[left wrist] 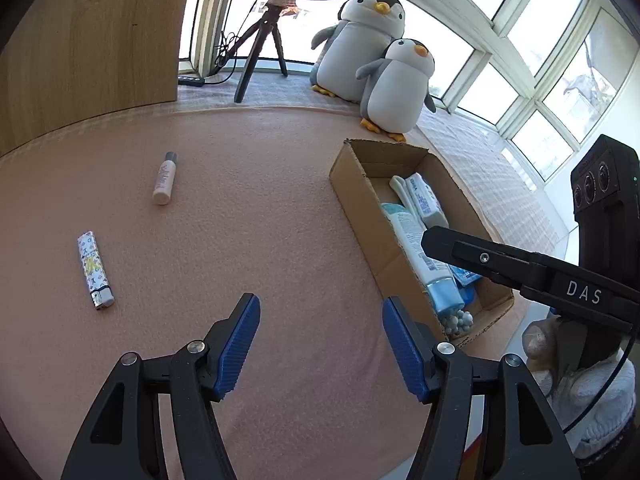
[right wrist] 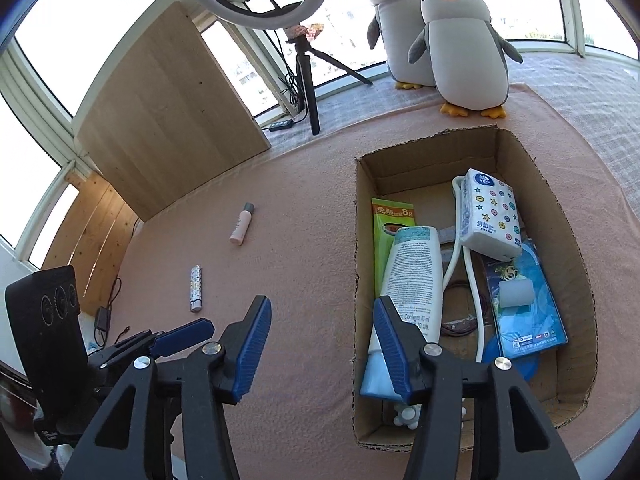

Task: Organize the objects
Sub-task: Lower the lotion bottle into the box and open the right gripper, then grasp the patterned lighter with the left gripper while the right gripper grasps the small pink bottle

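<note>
Patterned silver lighter (left wrist: 95,270) and small pink bottle with grey cap (left wrist: 163,178) lie apart on the pink felt surface (left wrist: 260,220), left of the open cardboard box (left wrist: 360,200). Left hand-held gripper (left wrist: 320,344) and right hand-held gripper (right wrist: 322,350) both hang spread, empty. Either slim item could roll or skid from an off-centre pinch.
</note>
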{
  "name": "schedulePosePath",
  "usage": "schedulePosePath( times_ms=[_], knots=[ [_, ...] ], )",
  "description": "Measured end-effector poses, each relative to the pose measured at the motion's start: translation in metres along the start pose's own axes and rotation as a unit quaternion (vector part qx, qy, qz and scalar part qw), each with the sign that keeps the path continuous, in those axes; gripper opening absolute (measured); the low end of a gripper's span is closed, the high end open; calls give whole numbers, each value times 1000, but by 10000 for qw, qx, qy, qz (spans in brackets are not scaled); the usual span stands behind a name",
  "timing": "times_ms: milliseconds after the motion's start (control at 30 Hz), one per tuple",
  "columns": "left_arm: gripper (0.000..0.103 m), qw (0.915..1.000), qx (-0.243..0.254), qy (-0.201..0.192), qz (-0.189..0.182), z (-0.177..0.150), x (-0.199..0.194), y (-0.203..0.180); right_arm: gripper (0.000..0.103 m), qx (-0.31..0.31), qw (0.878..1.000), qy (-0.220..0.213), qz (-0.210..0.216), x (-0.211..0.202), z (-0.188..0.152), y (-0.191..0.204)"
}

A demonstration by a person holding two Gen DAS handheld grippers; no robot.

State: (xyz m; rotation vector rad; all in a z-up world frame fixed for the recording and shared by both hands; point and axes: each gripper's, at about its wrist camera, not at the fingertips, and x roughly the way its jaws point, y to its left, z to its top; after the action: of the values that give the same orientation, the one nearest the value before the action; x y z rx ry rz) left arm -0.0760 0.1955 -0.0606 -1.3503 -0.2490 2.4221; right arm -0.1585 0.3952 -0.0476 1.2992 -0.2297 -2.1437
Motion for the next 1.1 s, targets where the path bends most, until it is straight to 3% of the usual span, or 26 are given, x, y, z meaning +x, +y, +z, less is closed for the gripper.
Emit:
schedulePosePath(
  times_ms=[567,1100],
  knots=[
    [68,9979,-466,-90,432,-7,-32,83,55,-282,9991,205,261,47,0,60],
    [67,9904,-1245,11,604,-13,-22,162,55,-622,9970,443,-107,82,7,89]
  ],
)
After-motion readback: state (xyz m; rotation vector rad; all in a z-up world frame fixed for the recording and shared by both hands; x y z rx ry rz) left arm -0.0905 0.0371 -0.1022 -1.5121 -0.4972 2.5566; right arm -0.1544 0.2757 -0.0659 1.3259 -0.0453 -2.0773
